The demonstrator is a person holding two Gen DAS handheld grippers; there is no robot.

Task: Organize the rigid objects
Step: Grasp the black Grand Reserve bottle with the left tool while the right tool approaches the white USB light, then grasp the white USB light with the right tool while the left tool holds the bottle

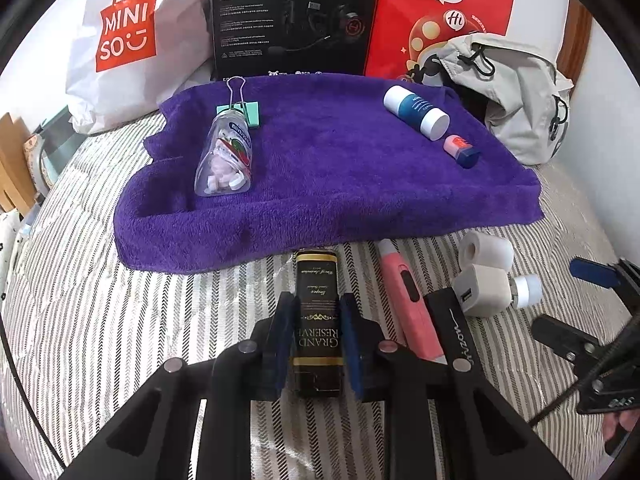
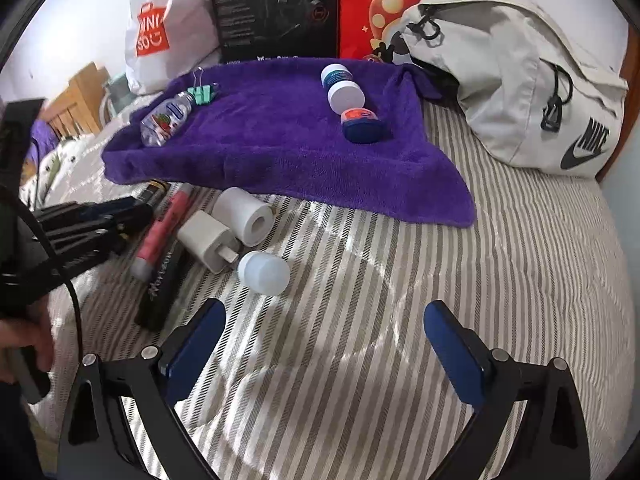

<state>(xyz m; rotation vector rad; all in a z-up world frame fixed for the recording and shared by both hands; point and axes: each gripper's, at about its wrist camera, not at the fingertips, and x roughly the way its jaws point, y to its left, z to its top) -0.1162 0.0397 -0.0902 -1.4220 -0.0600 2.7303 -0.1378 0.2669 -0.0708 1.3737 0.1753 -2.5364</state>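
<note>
My left gripper is shut on a black and gold "Grand Reserve" box that lies on the striped sheet just before the purple towel. To its right lie a pink pen-shaped item, a black strip, a white charger plug, a white roll and a small white bottle. On the towel are a clear candy bottle, a green binder clip, a blue and white bottle and a small jar. My right gripper is open over bare sheet, nearest the white bottle.
Along the back stand a white Miniso bag, a black headset box and a red bag. A grey Nike backpack lies at the right of the towel. A person's hand holds the left gripper's handle.
</note>
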